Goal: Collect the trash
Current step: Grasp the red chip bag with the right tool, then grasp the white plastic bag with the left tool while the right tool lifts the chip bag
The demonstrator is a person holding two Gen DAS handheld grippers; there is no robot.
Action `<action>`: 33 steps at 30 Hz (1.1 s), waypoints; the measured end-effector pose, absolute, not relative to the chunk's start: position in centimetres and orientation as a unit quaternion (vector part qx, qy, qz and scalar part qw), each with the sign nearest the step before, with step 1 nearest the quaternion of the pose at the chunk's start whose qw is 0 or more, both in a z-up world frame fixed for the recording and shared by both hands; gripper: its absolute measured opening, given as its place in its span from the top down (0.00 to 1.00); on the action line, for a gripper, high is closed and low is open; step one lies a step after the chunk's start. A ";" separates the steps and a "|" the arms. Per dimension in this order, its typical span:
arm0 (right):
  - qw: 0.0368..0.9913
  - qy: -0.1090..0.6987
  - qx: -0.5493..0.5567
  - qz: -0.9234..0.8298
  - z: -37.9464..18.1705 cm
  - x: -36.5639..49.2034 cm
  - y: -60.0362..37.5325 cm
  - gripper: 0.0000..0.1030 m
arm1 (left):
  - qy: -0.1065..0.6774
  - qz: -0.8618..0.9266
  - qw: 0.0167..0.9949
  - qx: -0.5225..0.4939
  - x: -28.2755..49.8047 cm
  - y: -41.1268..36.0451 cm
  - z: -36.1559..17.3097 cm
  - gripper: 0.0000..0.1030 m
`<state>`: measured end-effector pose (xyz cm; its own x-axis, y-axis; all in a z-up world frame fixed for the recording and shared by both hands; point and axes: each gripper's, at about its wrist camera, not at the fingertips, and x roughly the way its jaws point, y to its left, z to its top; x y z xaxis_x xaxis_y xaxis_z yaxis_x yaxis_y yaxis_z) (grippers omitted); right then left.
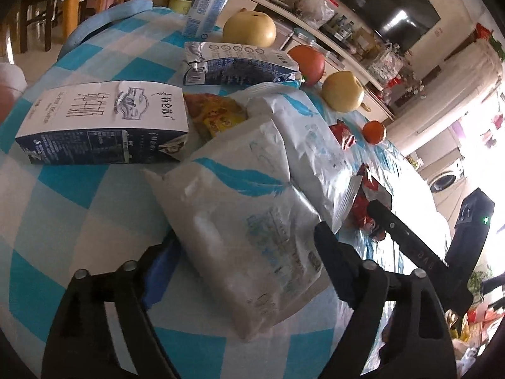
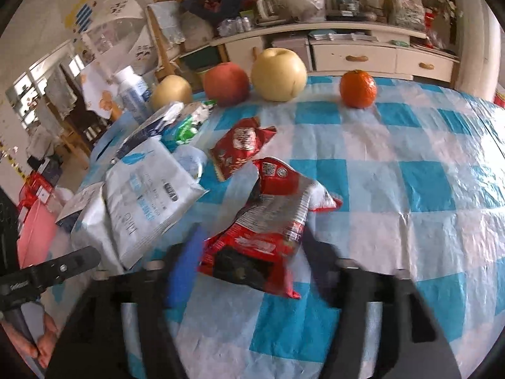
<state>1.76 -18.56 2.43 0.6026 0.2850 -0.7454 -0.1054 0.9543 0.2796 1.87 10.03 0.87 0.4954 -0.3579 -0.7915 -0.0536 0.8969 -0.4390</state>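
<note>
The tablecloth is checked blue and white. The snack wrapper is red and silver; the tangerine is orange.

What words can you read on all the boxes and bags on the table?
"特仑苏": brand on the nearest milk carton, lying on its side.
"纯牛奶": big letters on the same carton.
Second milk carton: print too small to read.
White and blue bag between the left tongs: writing too faint.
Red snack wrapper at the right tongs: blurred, unreadable.
</note>
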 end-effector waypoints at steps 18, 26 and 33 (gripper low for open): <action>0.897 0.432 0.055 0.076 1.2 2.5 -17.1 0.54 | 0.508 -0.027 0.841 -0.181 3.2 8.2 0.8 0.16; 0.899 0.425 0.059 0.090 1.5 1.9 -17.6 0.62 | 0.508 -0.056 0.843 -0.164 1.8 8.7 1.2 0.70; 0.899 0.421 0.065 0.105 1.9 0.9 -17.5 0.63 | 0.487 -0.082 0.854 -0.162 0.5 10.2 1.9 0.77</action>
